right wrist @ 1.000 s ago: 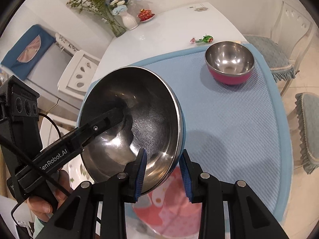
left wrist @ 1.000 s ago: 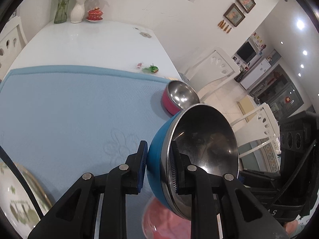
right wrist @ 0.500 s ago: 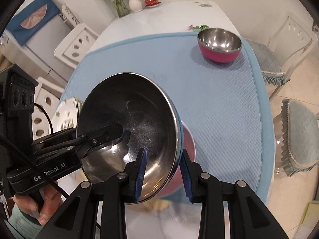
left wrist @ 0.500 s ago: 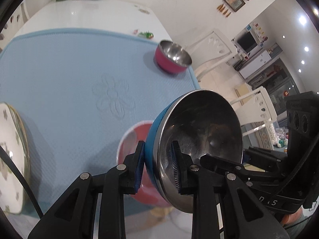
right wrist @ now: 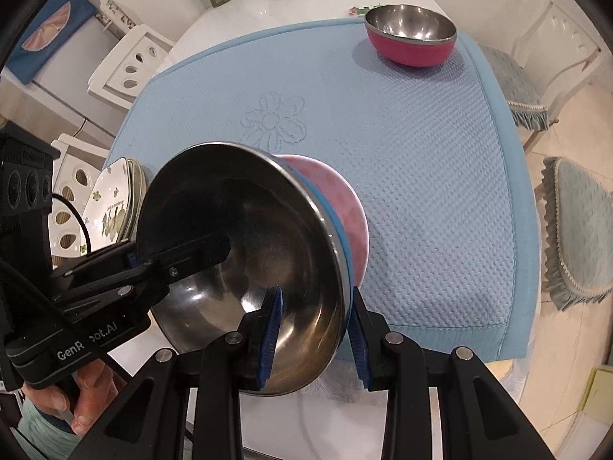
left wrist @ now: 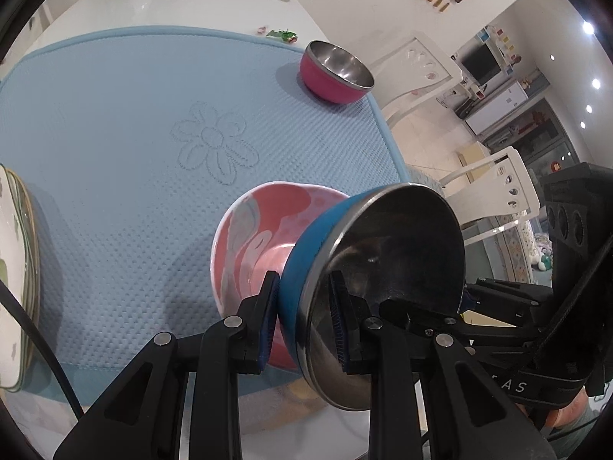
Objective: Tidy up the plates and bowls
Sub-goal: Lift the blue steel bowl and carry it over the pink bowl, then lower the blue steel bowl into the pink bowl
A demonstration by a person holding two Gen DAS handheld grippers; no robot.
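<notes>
A steel bowl with a blue outside (left wrist: 387,264) (right wrist: 245,237) hangs tilted, held by its rim from two sides. My left gripper (left wrist: 302,318) is shut on the near rim, one pad outside and one inside. My right gripper (right wrist: 314,331) is shut on the opposite rim. Each gripper also shows in the other's view: the left gripper (right wrist: 184,257) and the right gripper (left wrist: 421,314) both reach into the bowl. The blue bowl's underside sits at or inside the mouth of a pink patterned bowl (left wrist: 249,237) (right wrist: 345,199) near the mat's front edge.
A magenta steel bowl (left wrist: 333,73) (right wrist: 410,34) stands at the far right of the blue mat (left wrist: 134,122) (right wrist: 421,153). A stack of flowered plates (left wrist: 15,260) (right wrist: 111,207) lies at the mat's left. White chairs ring the table; a vase and red dish stand far back.
Both grippers have carried the blue bowl down and back toward the table's front edge. The pink bowl has come from under the fingers into full view, now against the blue bowl's underside.
</notes>
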